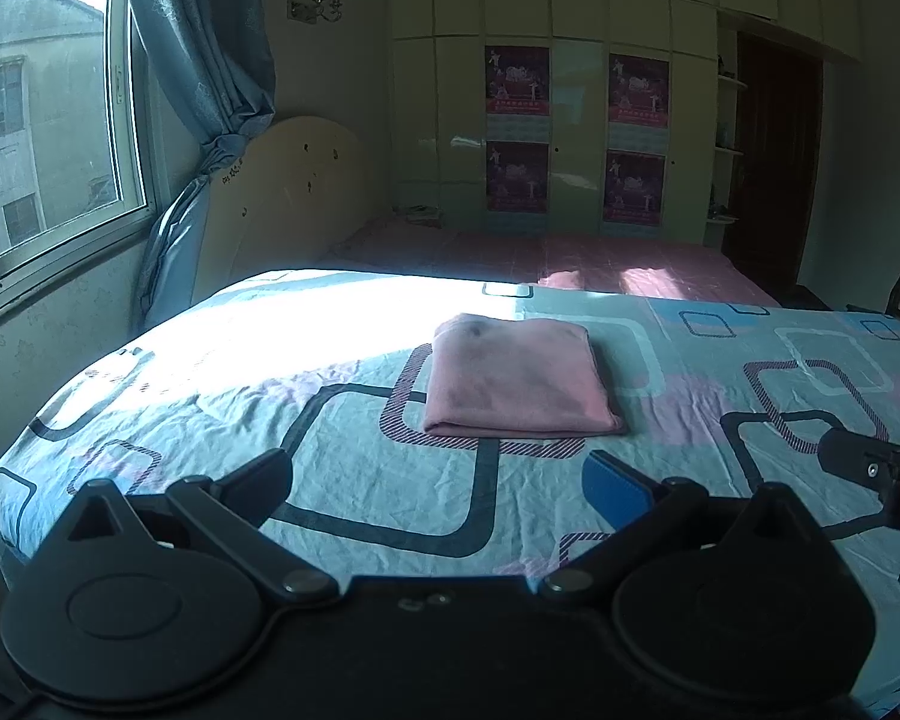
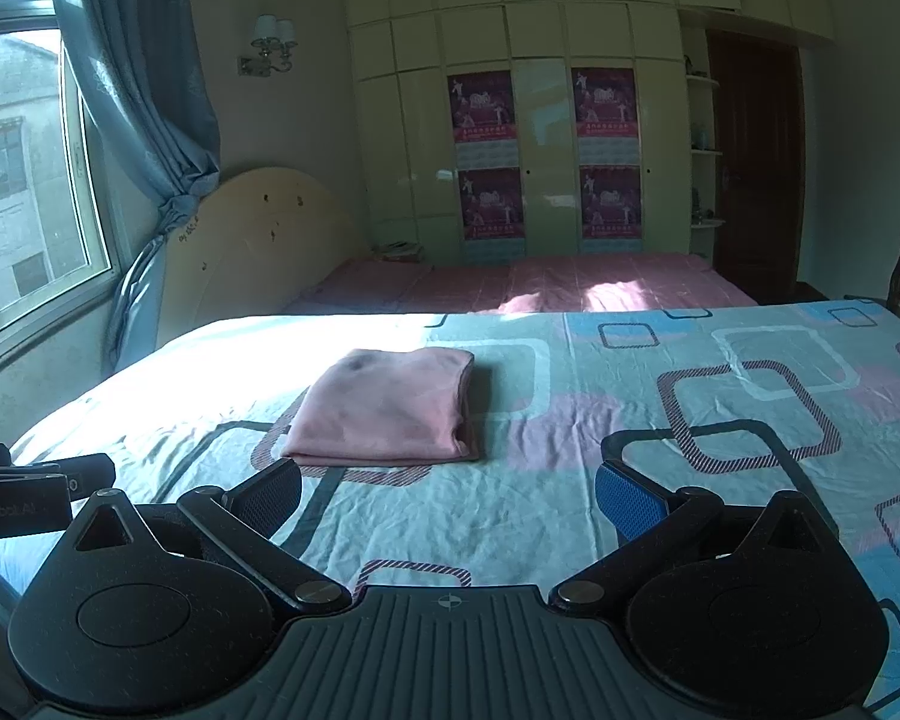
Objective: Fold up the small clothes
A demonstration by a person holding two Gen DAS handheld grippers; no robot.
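A pink garment lies folded into a neat, thick rectangle on the patterned bedsheet, near the middle of the bed and just right of a bright patch of sunlight. The left gripper and the right gripper hover on the near side of it, apart from the cloth, their fingers spread wide and holding nothing. The fold itself looks complete; judging by the squared edges, what remains is at most a final tidy or a move to a fresh piece, though no other clothing shows. Beyond stand a second bed with a pink cover, a wardrobe and a curtained window.
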